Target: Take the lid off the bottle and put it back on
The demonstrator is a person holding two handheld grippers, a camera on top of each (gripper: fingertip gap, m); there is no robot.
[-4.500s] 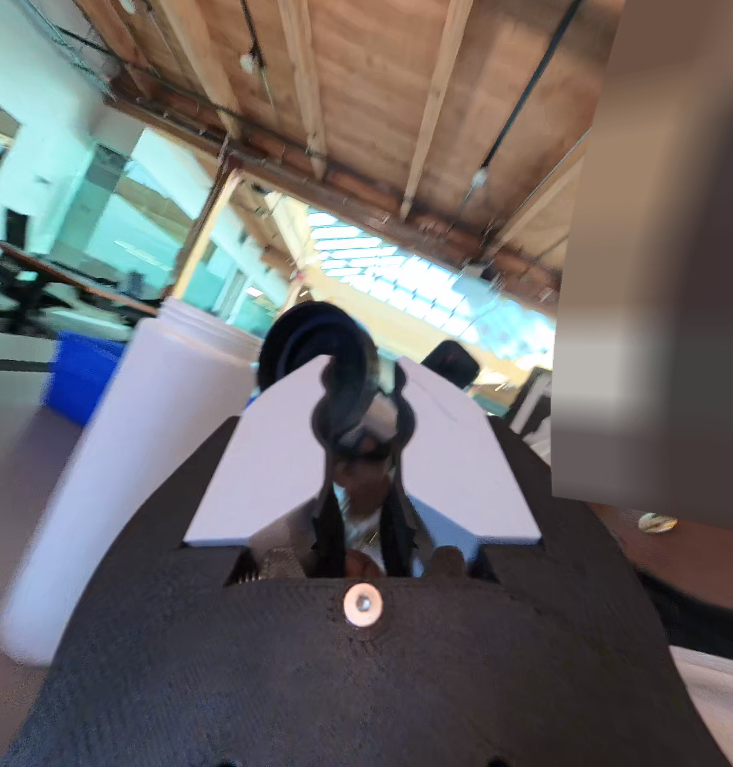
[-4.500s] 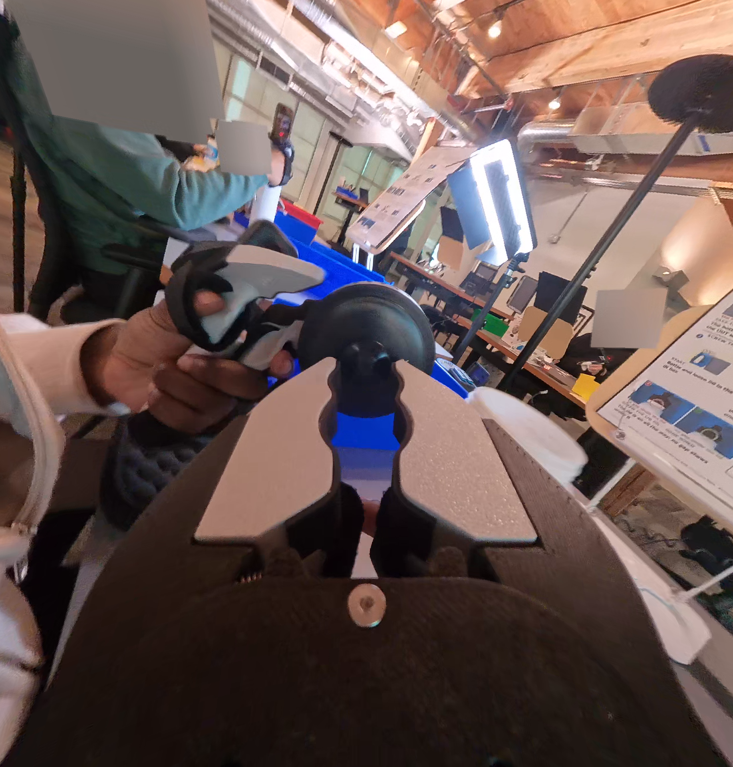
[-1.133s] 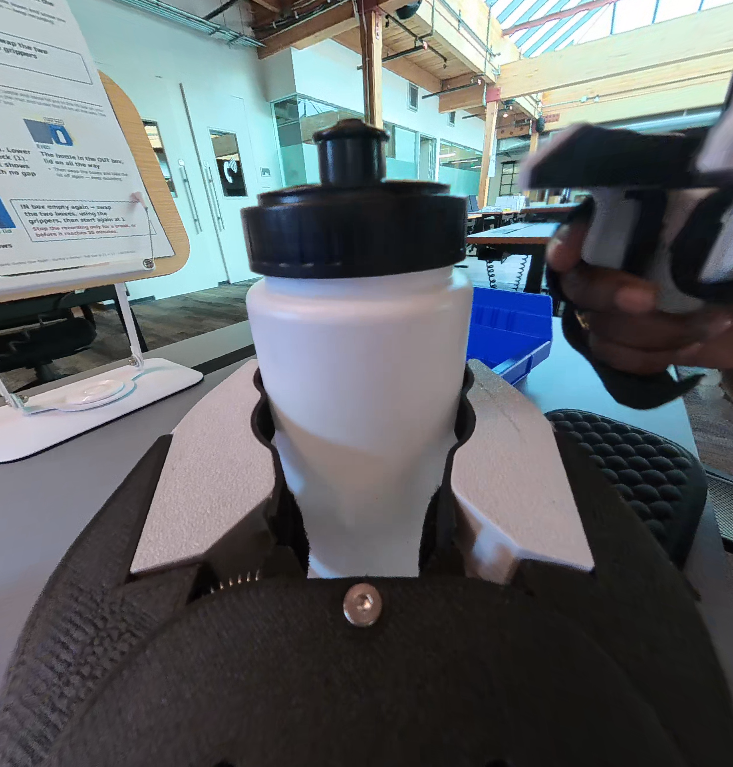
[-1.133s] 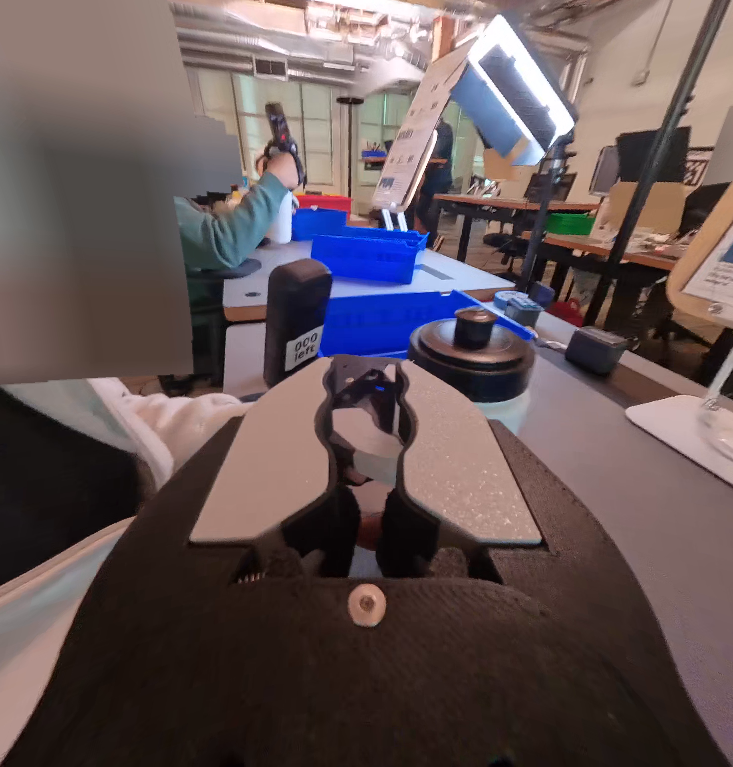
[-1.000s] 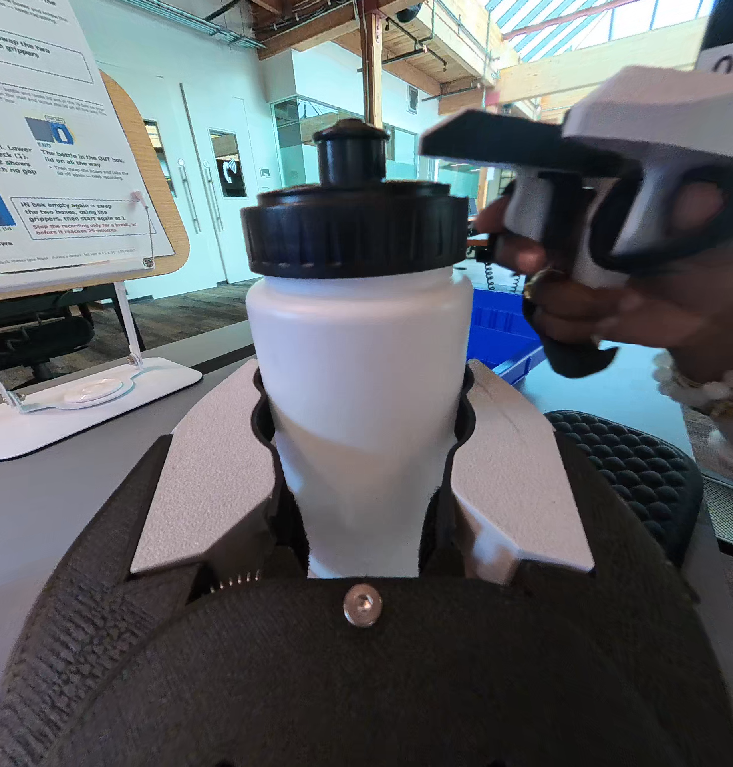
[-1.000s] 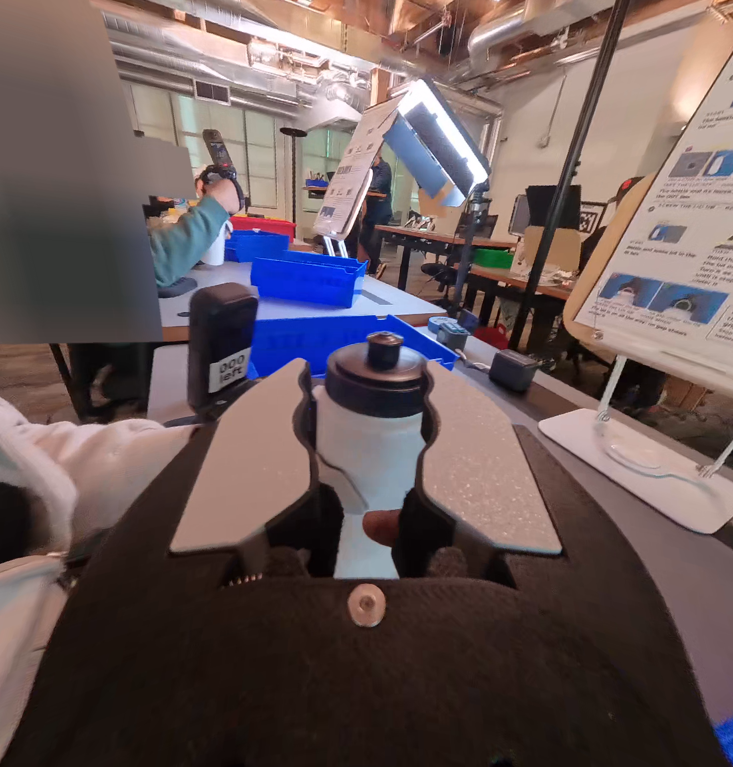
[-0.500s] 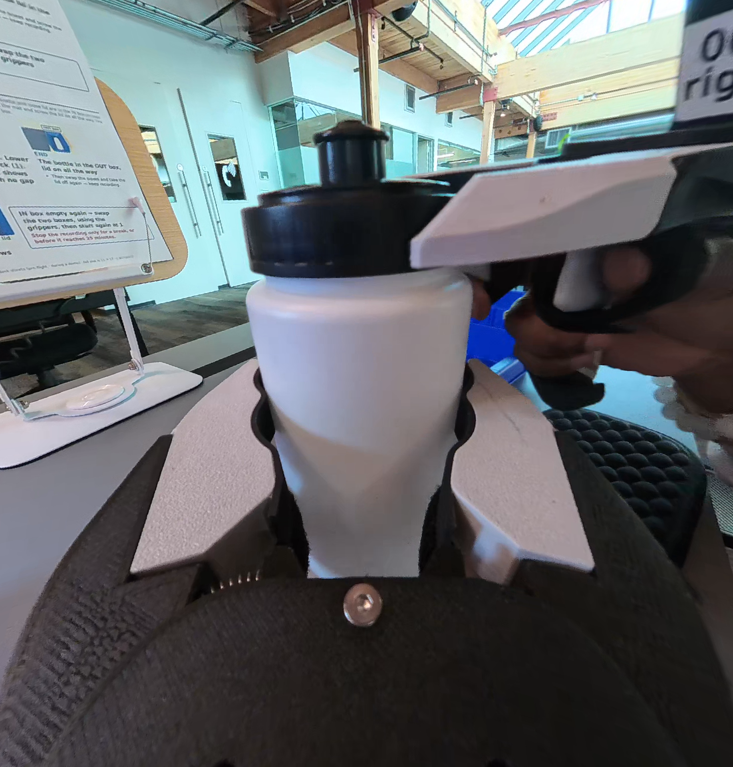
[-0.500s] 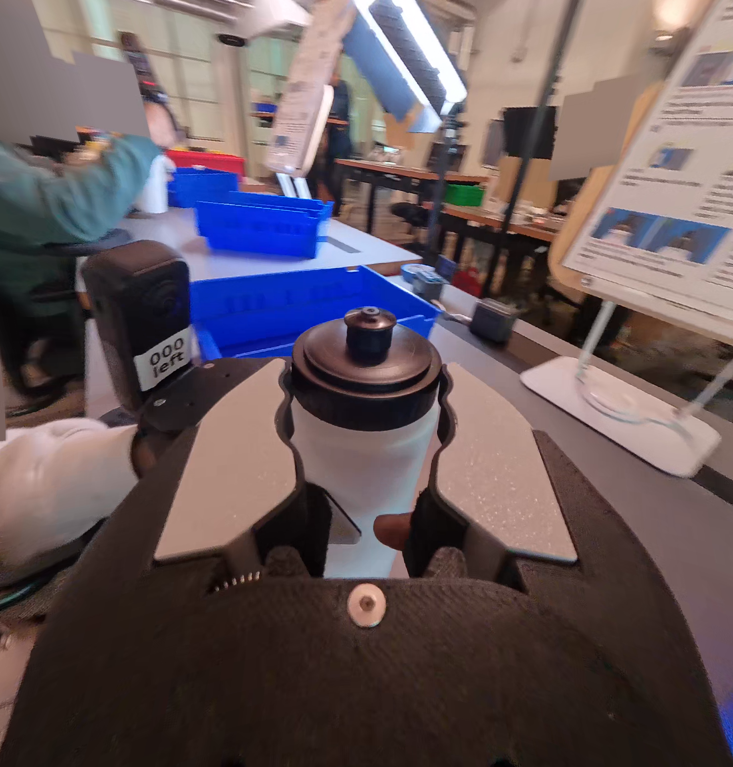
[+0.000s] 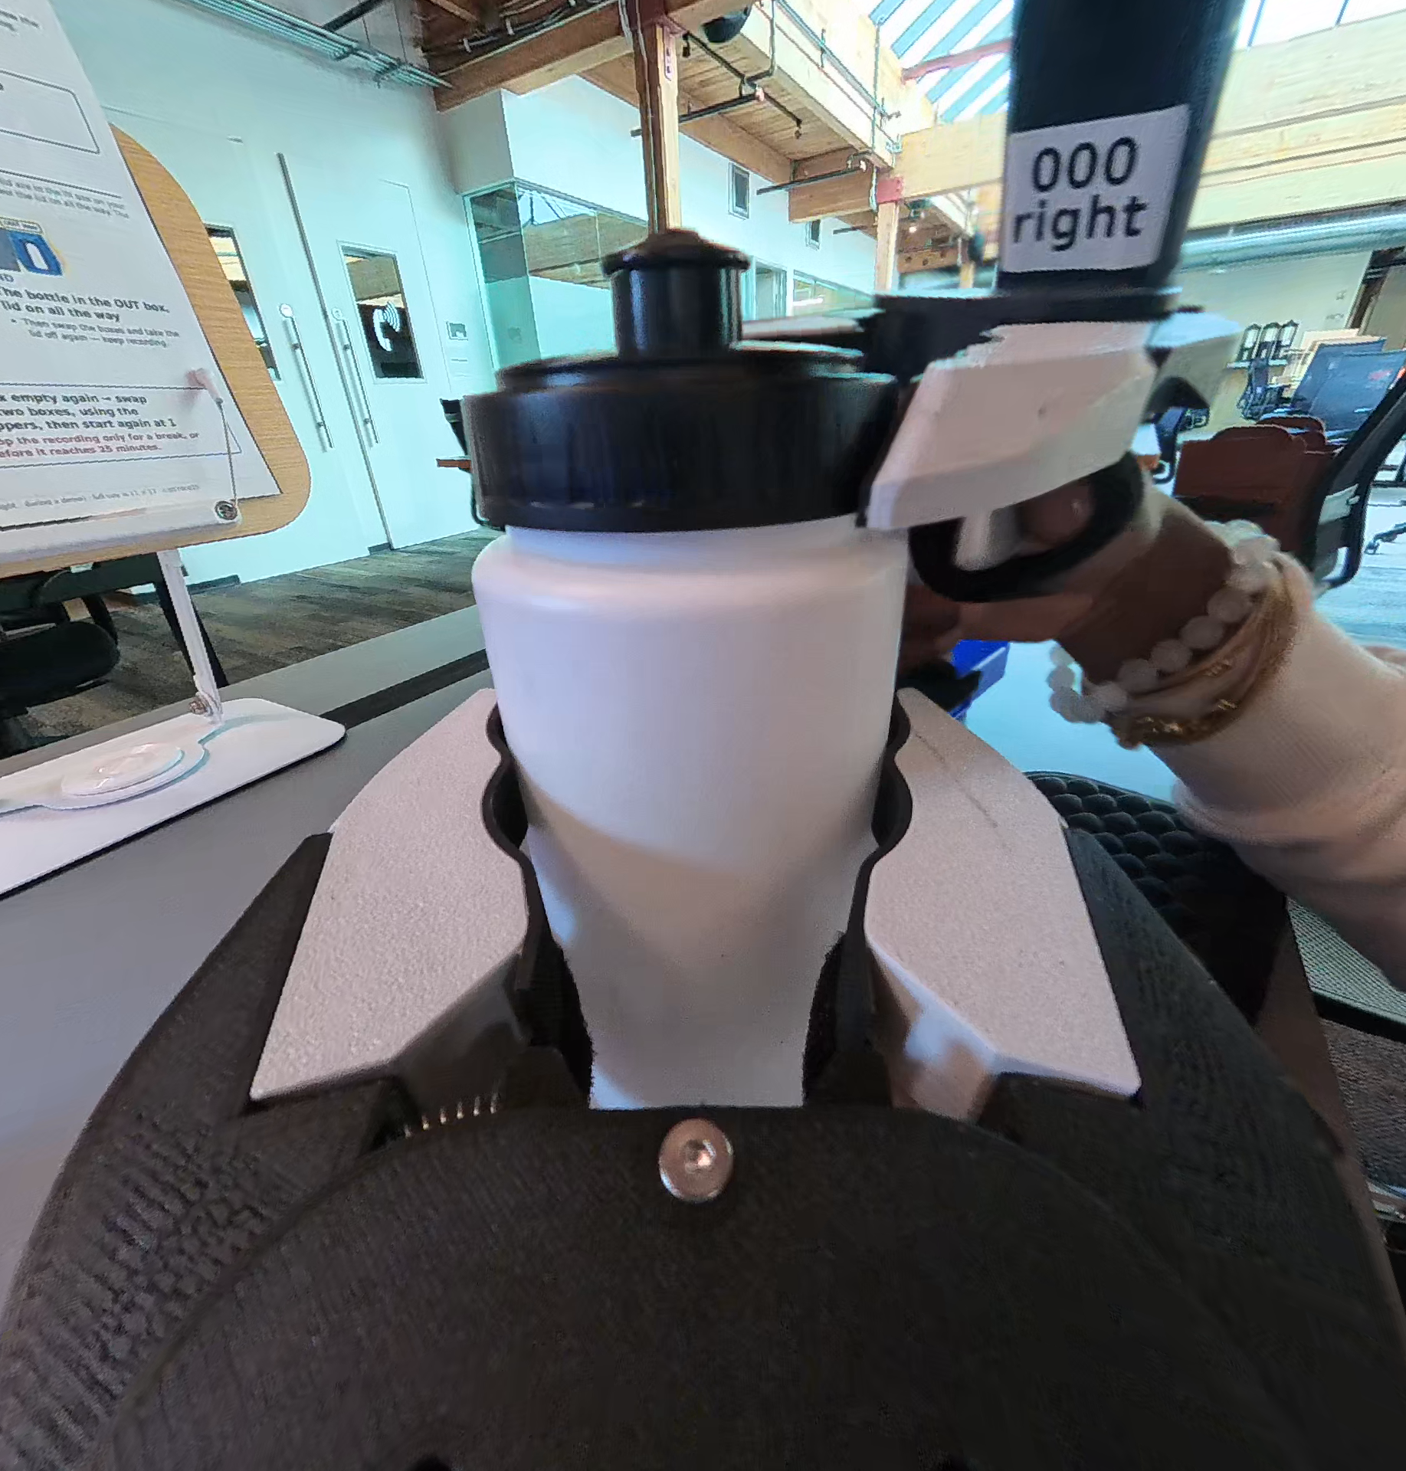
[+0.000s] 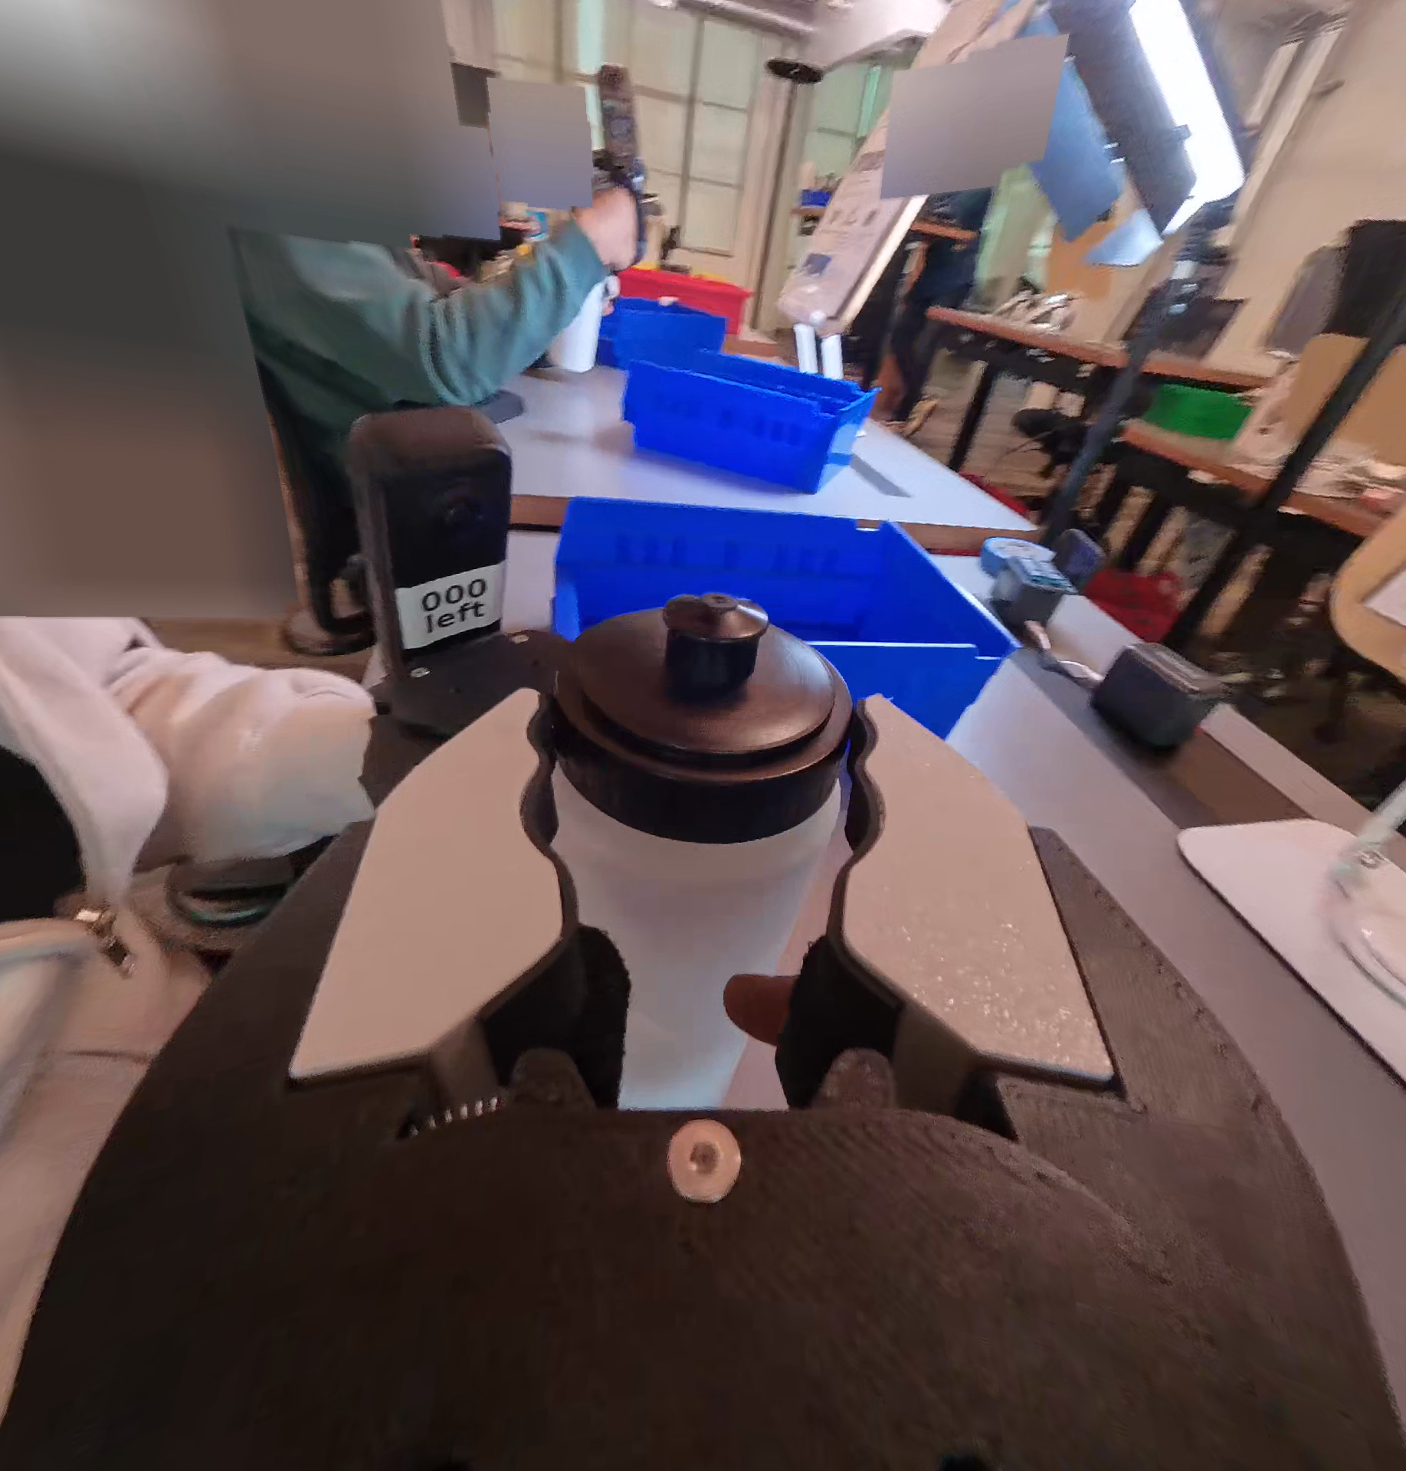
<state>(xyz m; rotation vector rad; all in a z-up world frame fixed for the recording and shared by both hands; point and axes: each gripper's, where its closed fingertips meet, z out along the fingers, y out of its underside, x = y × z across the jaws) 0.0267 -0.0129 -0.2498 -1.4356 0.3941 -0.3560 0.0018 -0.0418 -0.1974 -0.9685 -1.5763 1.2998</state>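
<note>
A white bottle (image 9: 683,637) stands upright on the grey table (image 9: 166,915) with a black spouted lid (image 9: 667,446) on it. My left gripper (image 9: 695,708) is shut on the bottle's body below the shoulder. My right gripper (image 10: 699,704) comes in from the right at lid height. It is open, with its jaws close on either side of the lid (image 10: 699,748), and a thin sliver of gap shows on the right. One of its fingers (image 9: 1002,422) shows beside the lid in the left wrist view. The bottle (image 10: 683,915) shows below the lid.
A blue bin (image 10: 763,573) sits just behind the bottle, with more blue bins (image 10: 731,422) on a farther table where a person in a green sleeve (image 10: 413,334) works. An instruction board (image 9: 86,318) on a white base (image 9: 126,780) stands left. A small dark box (image 10: 1153,700) lies on the table's edge. One gripper's finger ends stand about 6 centimeters off the other's.
My right gripper has come in from the right and now has its fingers around the lid. My left gripper has held the bottle still.
</note>
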